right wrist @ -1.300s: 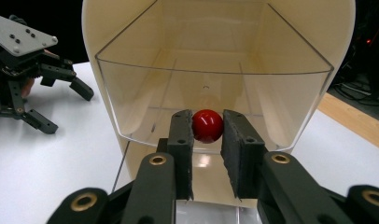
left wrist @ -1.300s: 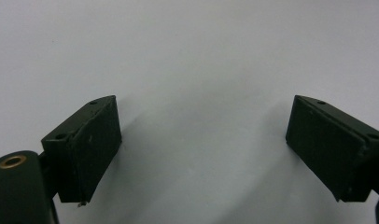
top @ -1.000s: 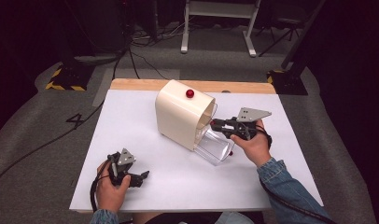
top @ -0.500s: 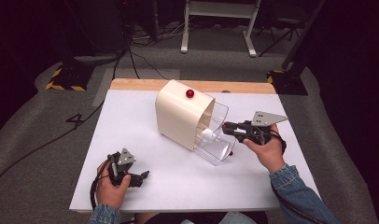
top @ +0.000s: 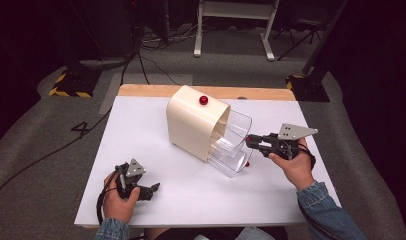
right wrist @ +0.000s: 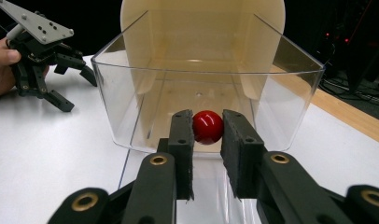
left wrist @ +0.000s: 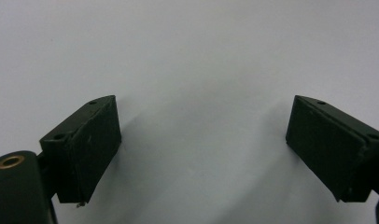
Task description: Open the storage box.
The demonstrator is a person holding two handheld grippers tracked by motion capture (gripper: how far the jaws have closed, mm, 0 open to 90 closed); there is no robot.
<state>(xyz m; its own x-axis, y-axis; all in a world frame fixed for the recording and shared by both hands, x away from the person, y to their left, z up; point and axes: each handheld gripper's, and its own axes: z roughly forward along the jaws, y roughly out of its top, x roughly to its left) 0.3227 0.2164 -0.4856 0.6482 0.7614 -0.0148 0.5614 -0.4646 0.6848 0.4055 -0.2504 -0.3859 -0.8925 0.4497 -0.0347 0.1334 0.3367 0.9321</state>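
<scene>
Near the front left corner of the white table (top: pixel 156 135), a hand holds the left tongs (top: pixel 150 189) low over the top. Its two black jaws are spread wide apart, and there is just bare white table between them.

Further in, near the right edge of the table, the other hand (top: pixel 291 167) holds the right tongs (top: pixel 249 141). They point at a clear plastic drawer (top: pixel 233 145). The drawer sticks out of a cream box (top: pixel 191 122) that stands in the middle of the table, a bit toward the back edge. In the right gripper view, the two jaws are close together with a small red ball knob (right wrist: pixel 207 126) on the front of the drawer between them. They look shut on the knob, one jaw at each side.

Another red ball knob (top: pixel 203 100) sits on top of the cream box.

Along the back edge of the table runs a strip of bare wood (top: pixel 261 93). Behind the table, on the grey floor (top: pixel 36 135), lie black cables (top: pixel 141 55).
</scene>
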